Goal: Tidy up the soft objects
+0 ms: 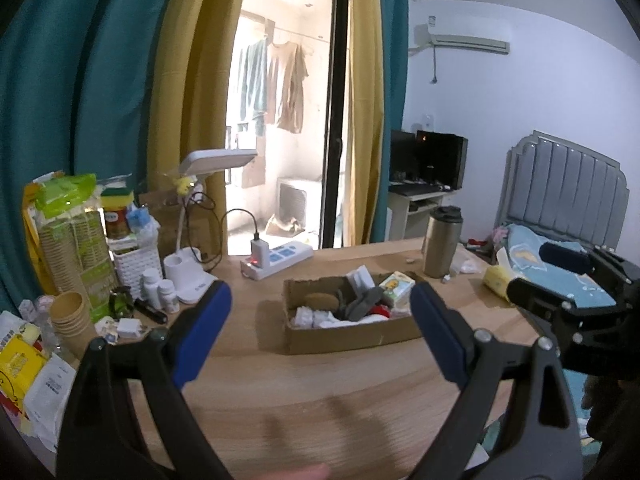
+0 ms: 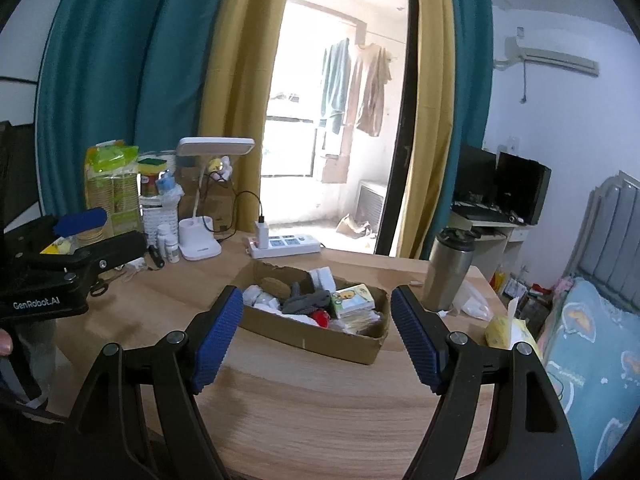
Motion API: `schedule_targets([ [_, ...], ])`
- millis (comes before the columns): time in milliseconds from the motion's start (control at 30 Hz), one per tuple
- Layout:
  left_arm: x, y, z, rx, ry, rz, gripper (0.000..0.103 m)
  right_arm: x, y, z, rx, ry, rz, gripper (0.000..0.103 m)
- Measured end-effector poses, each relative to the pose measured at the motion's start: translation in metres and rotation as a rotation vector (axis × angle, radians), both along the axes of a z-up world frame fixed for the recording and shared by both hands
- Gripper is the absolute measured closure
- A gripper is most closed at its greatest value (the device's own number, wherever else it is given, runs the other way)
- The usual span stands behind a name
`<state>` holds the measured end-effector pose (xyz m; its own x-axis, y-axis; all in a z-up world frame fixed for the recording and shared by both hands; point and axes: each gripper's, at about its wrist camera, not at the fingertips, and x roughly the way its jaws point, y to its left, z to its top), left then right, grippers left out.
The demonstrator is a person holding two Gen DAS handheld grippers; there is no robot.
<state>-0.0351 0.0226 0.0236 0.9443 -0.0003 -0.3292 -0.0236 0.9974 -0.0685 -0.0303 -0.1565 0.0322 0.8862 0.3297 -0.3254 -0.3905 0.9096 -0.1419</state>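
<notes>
An open cardboard box (image 1: 348, 338) (image 2: 312, 340) sits on the wooden table. It holds a grey sock (image 1: 360, 304) (image 2: 308, 302), a brown round pad (image 1: 320, 300) (image 2: 274, 286), white cloth pieces (image 1: 308, 316) (image 2: 260, 298), a red item (image 1: 380, 312) (image 2: 320, 316) and cartoon tissue packs (image 1: 396, 284) (image 2: 354, 298). My left gripper (image 1: 320, 292) (image 2: 104, 228) hovers short of the box, open and empty. To its right, my right gripper (image 2: 318, 296) (image 1: 536, 272) is also open and empty, facing the box from the near side.
A steel tumbler (image 1: 442, 240) (image 2: 448, 272) stands right of the box, a yellow tissue pack (image 1: 496, 276) (image 2: 508, 328) at the table's right edge. Behind are a power strip (image 1: 276, 258) and a desk lamp (image 1: 192, 272). Stacked paper cups (image 1: 70, 316), bottles and packets crowd the left. A bed (image 2: 592, 360) lies right.
</notes>
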Motion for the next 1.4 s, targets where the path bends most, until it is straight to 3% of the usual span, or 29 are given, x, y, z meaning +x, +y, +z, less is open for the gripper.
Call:
schedule_targets([
  [1400, 0.0, -0.006, 0.002, -0.012, 0.003, -0.004, 0.011, -0.012, 0.006, 0.002, -0.001, 0.01, 0.005, 0.023],
])
